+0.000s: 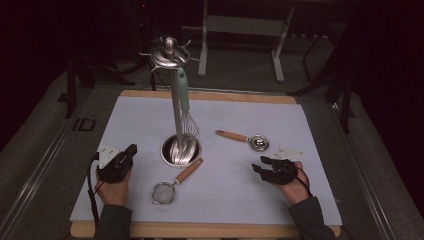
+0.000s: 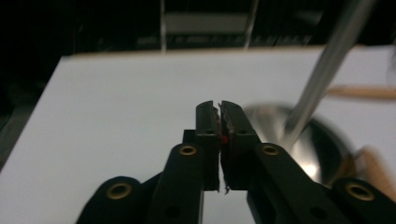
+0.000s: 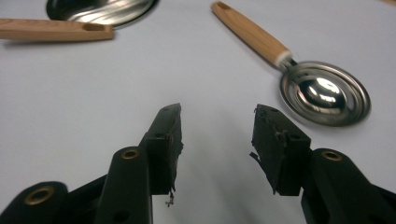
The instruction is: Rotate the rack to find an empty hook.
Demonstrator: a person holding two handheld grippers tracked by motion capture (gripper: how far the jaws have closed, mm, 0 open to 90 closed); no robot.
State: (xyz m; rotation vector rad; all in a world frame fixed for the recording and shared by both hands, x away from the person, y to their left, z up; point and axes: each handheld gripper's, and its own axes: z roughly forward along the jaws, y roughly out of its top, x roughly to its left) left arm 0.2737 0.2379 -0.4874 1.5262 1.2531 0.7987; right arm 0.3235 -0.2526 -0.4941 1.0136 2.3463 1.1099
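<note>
Near right of mat [image 1: 235, 200]: right gripper [image 3: 217, 123] gaped wide, empty, beside measuring spoon [image 3: 322, 98]; best straddle wooden handle squarely. Left gripper [image 2: 219, 109] shut, empty.

You had no readable text, label, brand, number or sign in any view | utensil stand [image 1: 171, 55] at table centre: bare metal, no marking legible | things around that stand: nothing printed that you could read.

Your worktop [image 1: 130, 93] carries a white sheet [image 1: 240, 200], and on it you have a steel stand [image 1: 180, 150], a small strainer [image 1: 165, 191] and a wooden-handled measuring spoon [image 1: 246, 138].
</note>
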